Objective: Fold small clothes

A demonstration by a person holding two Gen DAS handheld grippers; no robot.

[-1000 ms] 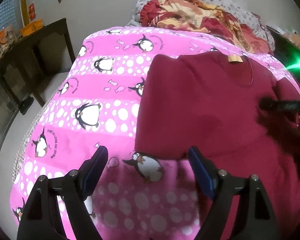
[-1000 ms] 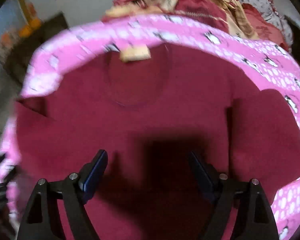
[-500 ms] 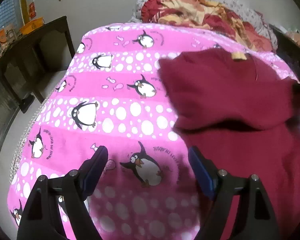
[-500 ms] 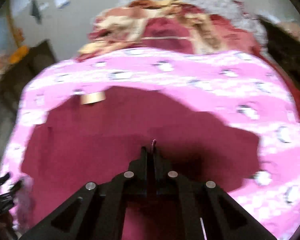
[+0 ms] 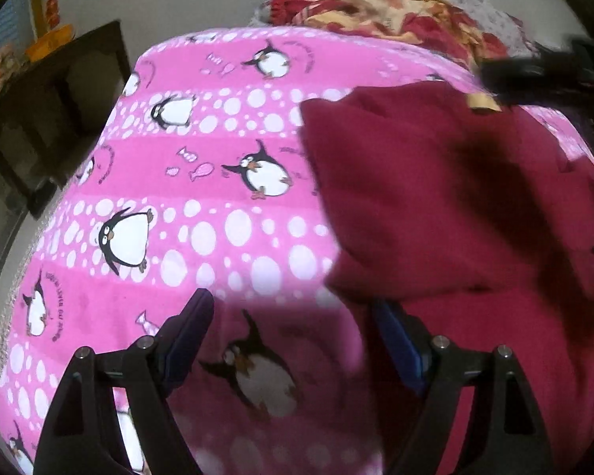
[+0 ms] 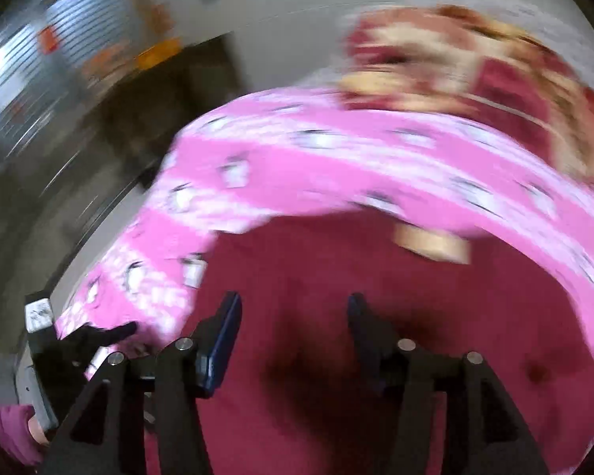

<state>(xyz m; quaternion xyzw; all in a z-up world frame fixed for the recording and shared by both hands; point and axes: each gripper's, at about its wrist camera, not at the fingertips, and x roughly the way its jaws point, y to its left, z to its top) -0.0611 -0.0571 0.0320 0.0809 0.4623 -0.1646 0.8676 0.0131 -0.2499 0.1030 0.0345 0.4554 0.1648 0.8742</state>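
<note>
A dark red top [image 5: 435, 198] lies on the pink penguin blanket [image 5: 178, 213], its upper part folded over, a tan neck label [image 5: 483, 102] showing. My left gripper [image 5: 293, 336] is open and empty, low over the blanket at the top's left edge. My right gripper [image 6: 293, 328] is open and empty above the red top [image 6: 376, 297], whose label [image 6: 431, 243] lies ahead. The right gripper also shows in the left wrist view [image 5: 534, 75] as a dark blur at the upper right. The left gripper shows in the right wrist view [image 6: 83, 340] at the lower left.
A rumpled red and cream quilt [image 5: 384, 4] lies at the bed's far end. A dark wooden table [image 5: 47, 118] stands to the left of the bed, beside the wall. The bed's left edge [image 5: 19, 285] drops to the floor.
My right gripper was shut half a second ago and is open now, and it has swung left; its view is blurred. The left gripper has shifted a little toward the top's edge.
</note>
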